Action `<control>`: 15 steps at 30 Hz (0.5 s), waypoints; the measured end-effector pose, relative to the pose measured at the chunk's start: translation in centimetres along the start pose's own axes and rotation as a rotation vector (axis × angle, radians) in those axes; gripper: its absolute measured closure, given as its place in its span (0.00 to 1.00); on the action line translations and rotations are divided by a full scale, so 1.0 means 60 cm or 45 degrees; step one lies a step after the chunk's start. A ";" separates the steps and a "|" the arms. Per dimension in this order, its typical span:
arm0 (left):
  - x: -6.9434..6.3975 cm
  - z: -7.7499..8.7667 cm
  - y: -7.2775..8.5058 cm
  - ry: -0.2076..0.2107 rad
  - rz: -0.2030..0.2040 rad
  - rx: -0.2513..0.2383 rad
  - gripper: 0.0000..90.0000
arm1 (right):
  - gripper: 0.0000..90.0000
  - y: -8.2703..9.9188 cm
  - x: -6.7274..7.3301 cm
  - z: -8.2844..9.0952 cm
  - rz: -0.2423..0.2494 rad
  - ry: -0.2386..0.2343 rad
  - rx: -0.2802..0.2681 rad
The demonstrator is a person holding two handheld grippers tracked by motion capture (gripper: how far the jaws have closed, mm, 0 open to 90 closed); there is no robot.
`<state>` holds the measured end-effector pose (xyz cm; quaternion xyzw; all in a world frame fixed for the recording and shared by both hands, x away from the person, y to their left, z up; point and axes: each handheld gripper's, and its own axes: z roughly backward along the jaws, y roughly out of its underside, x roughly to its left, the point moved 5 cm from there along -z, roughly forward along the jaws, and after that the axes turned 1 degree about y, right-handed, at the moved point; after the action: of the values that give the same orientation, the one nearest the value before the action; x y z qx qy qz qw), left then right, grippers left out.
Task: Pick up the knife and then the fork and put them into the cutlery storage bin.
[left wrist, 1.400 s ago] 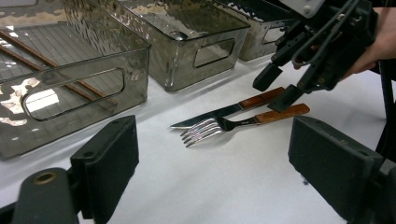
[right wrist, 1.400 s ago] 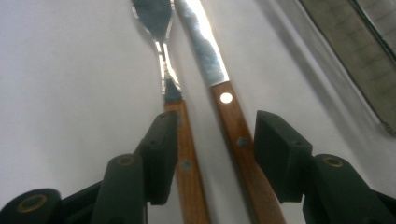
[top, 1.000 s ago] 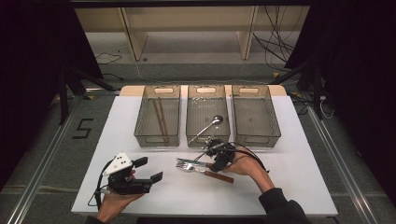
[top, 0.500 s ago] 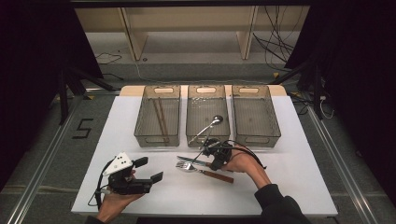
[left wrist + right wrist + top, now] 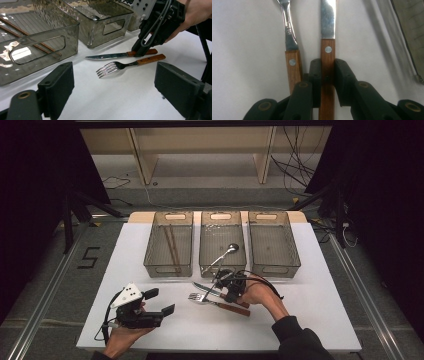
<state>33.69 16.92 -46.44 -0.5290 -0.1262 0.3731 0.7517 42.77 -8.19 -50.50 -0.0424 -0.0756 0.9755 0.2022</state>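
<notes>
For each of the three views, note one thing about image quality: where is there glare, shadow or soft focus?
High view: the white table is brightly lit while the surroundings fall to near black. Left gripper view: window-like glare sits on the nearest bin, and its own close jaws look soft. Right gripper view: the knife blade catches mottled reflections, and a faint shadow runs beside the fork.

Lab-like recording space, white table, dark curtains, floor rails, loose cables
</notes>
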 end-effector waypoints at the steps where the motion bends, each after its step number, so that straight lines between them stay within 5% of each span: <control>1: 0.000 0.000 0.000 0.000 0.001 -0.002 0.17 | 0.86 0.000 0.001 0.000 -0.002 0.003 -0.001; 7: 0.001 0.001 0.000 -0.002 0.001 -0.003 0.17 | 0.86 0.000 0.001 0.013 0.013 0.013 -0.057; 15: 0.002 0.003 -0.002 -0.006 0.001 -0.023 0.17 | 0.86 0.011 -0.005 0.055 -0.040 -0.012 -0.223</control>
<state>33.72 17.08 -46.31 -0.5350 -0.1313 0.3735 0.7464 42.45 -9.33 -47.32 -0.0544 -0.1624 0.9620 0.2126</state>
